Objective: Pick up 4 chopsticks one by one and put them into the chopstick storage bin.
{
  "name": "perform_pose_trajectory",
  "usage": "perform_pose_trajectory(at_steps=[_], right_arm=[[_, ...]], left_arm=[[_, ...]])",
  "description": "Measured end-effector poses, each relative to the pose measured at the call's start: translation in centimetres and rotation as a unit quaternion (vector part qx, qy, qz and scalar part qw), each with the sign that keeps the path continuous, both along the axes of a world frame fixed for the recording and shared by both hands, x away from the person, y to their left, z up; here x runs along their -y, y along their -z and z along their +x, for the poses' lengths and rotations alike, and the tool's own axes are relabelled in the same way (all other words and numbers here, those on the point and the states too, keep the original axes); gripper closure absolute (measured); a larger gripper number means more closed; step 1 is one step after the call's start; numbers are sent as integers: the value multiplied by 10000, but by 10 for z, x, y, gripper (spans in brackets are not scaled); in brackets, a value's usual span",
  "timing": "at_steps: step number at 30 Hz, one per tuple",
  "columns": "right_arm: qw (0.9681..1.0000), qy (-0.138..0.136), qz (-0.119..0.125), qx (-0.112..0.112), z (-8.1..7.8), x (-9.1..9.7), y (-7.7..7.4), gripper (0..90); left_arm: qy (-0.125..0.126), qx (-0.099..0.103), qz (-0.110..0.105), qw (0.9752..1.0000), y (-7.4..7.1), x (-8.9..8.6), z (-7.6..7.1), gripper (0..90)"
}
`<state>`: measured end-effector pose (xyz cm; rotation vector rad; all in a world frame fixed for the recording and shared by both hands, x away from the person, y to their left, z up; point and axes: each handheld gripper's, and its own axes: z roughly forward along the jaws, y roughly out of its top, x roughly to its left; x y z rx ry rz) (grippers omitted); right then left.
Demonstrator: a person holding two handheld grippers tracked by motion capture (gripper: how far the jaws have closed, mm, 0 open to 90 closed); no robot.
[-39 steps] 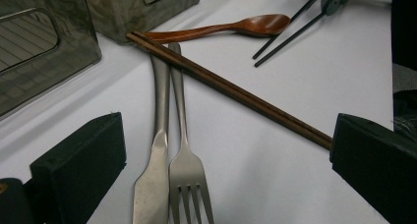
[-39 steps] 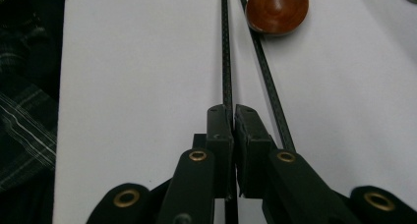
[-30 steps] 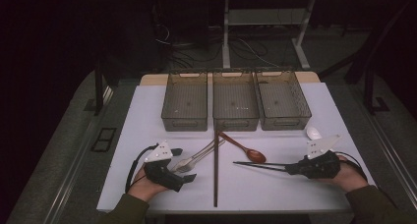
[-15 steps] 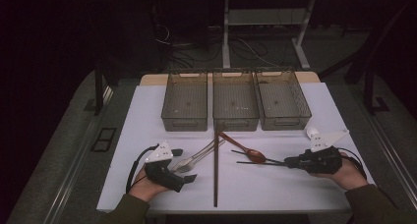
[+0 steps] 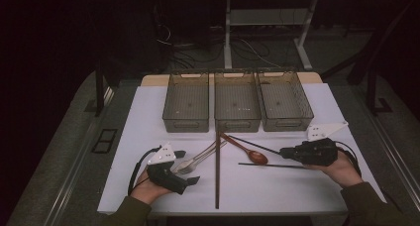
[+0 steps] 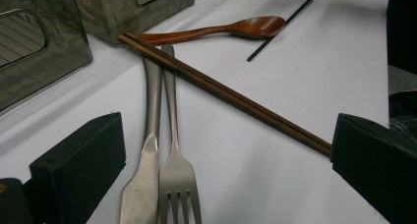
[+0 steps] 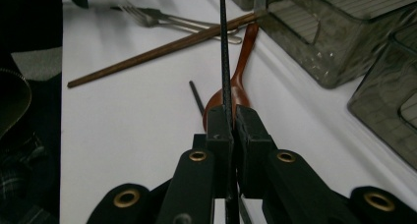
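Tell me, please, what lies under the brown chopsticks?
Under the brown chopsticks lie the handles of the knife and fork, and the wooden spoon handle's end. The covered crossing parts stay hidden.

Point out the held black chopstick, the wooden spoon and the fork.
black chopstick [image 7: 225, 62], right gripper view, mid shaft above the jaws.
wooden spoon [image 6: 260, 25], left gripper view, bowl.
fork [image 6: 178, 175], left gripper view, base of the tines.

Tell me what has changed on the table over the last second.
The right gripper, shut on one black chopstick, has risen and lifted it off the white table; its far end now points toward the bins. The second black chopstick still lies flat. The left gripper, the fork, knife, wooden spoon and brown chopsticks stayed put.
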<state>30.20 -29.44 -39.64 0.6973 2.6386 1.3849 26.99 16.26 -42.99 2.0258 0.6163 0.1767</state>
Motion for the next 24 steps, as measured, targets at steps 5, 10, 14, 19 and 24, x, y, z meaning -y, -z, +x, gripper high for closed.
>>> perform_pose_trajectory(at_steps=[5,10,14,19,24], right_arm=[[9998,156,94,-14,5,-4,-3,852],[9993,347,141,33,10,-9,-8,851],[9990,432,137,45,16,-16,-12,852],[9983,571,123,68,23,-29,-16,851],[9977,665,41,73,32,-44,-17,851]], left_arm=[[-99,7,0,10000,-1,0,0,0],[-150,17,91,9998,-3,1,-1,0],[-121,-5,139,9998,-2,2,-2,0],[-117,-9,98,9999,-2,3,-2,0],[-84,-5,91,9999,-2,4,-2,0]])
